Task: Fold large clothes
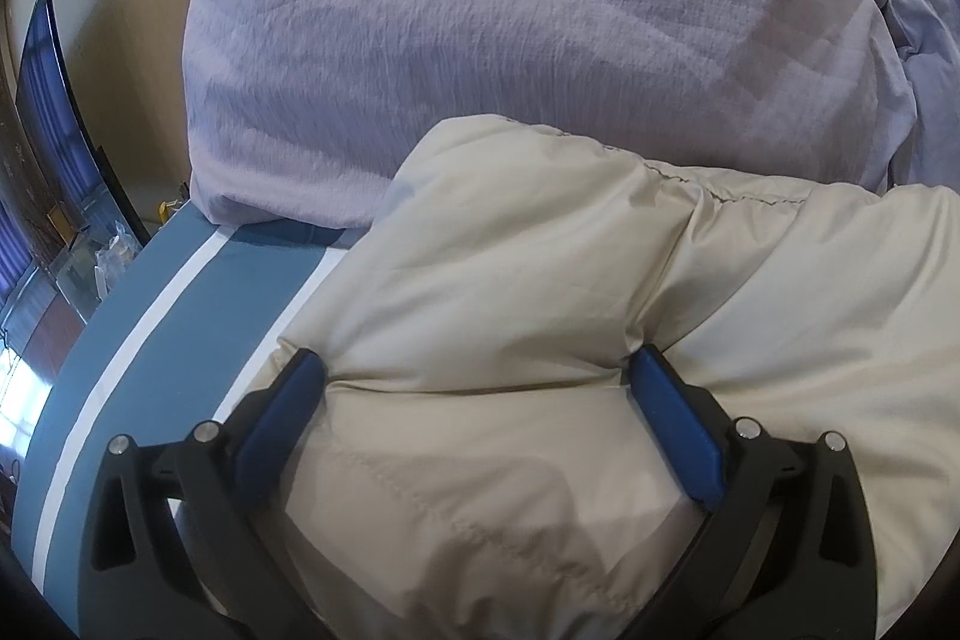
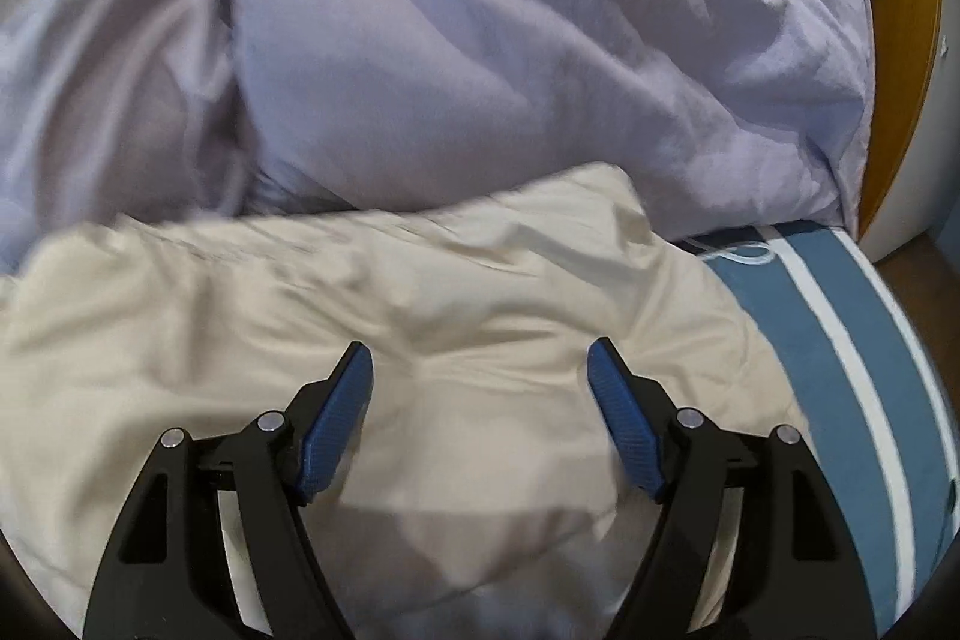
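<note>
Fabric fills both views: a cream padded jacket [image 1: 540, 280] lies on a bed with a blue-and-white striped sheet [image 1: 180, 292], and a lilac duvet [image 1: 510, 10] is heaped just beyond it.

Left of the left gripper [image 1: 477, 376], the striped sheet is bare out to the bed's side edge, so that looks like the open side for swinging cloth. The left gripper's jaws stand wide apart, straddling a puffed ridge of the jacket, with the blue pads [image 1: 282, 418] pressed against the fabric on either side but not closed on it. Ahead of it a stitched seam [image 1: 720, 196] runs along the jacket's far edge, touching the duvet.

The right gripper [image 2: 480, 370] is likewise spread wide over the jacket, pads resting on or just above the cloth; I cannot tell which. Right of it the jacket's edge [image 2: 750, 340] gives way to bare striped sheet, then the bed's side and a wooden frame [image 2: 900, 40] beyond.

The jacket looks soft, light and springy, with a smooth shell that may slide between pads. Pinching a seam or the hem should hold better than a puffed panel. Forward room is tight, since the duvet crowds the far edge
</note>
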Motion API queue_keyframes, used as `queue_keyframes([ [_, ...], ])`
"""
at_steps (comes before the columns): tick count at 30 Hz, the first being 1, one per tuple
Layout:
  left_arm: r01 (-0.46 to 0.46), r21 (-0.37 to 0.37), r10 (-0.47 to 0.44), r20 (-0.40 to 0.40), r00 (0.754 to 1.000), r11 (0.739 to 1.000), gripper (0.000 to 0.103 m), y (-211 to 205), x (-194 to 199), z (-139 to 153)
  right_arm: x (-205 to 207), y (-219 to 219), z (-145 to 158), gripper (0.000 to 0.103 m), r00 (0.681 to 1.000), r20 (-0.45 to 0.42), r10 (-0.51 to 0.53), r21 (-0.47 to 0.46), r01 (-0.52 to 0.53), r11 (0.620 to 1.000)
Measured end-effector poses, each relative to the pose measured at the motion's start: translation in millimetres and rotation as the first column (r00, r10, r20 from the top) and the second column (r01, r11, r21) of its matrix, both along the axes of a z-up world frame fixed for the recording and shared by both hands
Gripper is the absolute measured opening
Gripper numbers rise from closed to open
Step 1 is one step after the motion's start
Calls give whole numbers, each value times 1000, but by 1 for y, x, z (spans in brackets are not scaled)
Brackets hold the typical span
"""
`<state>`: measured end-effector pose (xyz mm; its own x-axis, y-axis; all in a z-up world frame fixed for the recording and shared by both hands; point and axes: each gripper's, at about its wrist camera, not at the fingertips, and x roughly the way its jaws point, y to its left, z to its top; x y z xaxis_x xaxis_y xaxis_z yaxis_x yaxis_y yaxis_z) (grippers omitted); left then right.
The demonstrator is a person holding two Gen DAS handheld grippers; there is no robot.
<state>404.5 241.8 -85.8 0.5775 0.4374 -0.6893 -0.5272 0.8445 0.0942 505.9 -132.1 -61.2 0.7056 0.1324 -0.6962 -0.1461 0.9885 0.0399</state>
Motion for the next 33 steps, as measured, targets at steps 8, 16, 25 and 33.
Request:
queue_keyframes([
  [8,-6,20,6,-3,1000,1000,101,-4,-6,7,-48,60,30,76,983,39,181,76,-184,980],
  [16,83,-54,-76,120,990,995,101,-39,-30,47,-72,90,29,76,970,58,236,69,-240,968],
  [25,273,-52,-263,143,954,961,101,-129,-15,64,-65,67,16,76,983,37,177,71,-180,981],
  [33,226,-44,-223,68,972,973,101,-133,10,33,-61,60,2,76,985,24,168,50,-169,984],
])
